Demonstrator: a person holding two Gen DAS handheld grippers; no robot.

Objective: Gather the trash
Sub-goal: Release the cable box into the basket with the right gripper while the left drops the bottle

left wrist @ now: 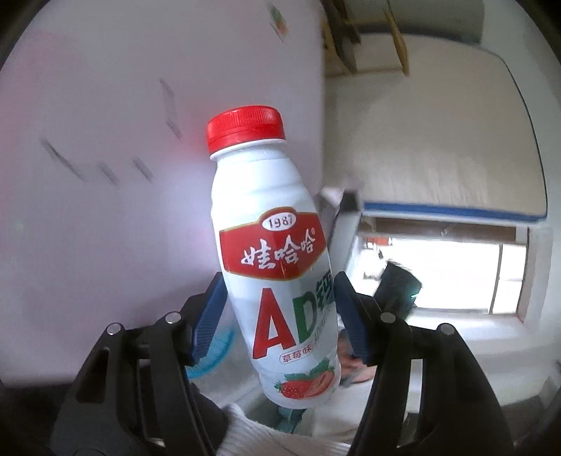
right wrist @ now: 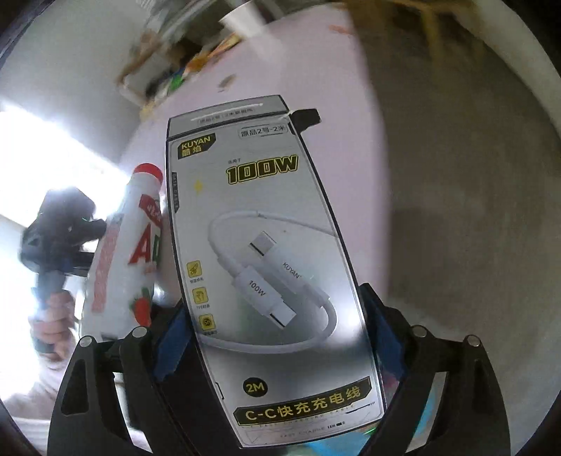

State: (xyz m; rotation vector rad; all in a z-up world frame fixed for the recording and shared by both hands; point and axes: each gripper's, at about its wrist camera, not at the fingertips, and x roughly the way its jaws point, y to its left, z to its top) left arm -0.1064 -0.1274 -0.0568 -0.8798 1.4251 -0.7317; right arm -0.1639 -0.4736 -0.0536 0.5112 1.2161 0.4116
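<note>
- Here the left gripper (left wrist: 280, 315) is clamping a white milk-drink bottle (left wrist: 277, 252) about its lower half, one blue pad (left wrist: 210, 315) pressing on each side of the printed label.
- The bottle is standing nearly upright between the fingers, leaning a little, with its red cap (left wrist: 244, 129) on top and a strawberry picture near its base.
- Behind the bottle a pale pink table top (left wrist: 105, 175) is filling the left of the left wrist view, streaked with blur; a few dark scraps on it are too smeared to name.
- To the right of the bottle, a window (left wrist: 438, 273) is glaring brightly under a white ledge with a blue edge.
- The right gripper (right wrist: 277, 336) is gripping a flat grey charging-cable box (right wrist: 266, 245) across its width, its fingers spread wide and a blue pad (right wrist: 171, 347) sitting against the box's edge on either side.
- The box is pointing away from the camera, its printed face up, showing a coiled white cable and yellow lettering; a black hang tab is sticking out at its far corner.
- In the right wrist view the bottle (right wrist: 122, 252) is showing just beside the box's left edge, carried in the other gripper (right wrist: 63, 245), with a person's hand (right wrist: 52, 322) wrapping the handle below it; whether bottle and box are touching I cannot tell.
- Beyond the box a white paper cup (right wrist: 242, 21) and blurred litter are lying at the far edge of the pink table (right wrist: 333, 77), and grey floor (right wrist: 473, 210) is spreading to the right.
</note>
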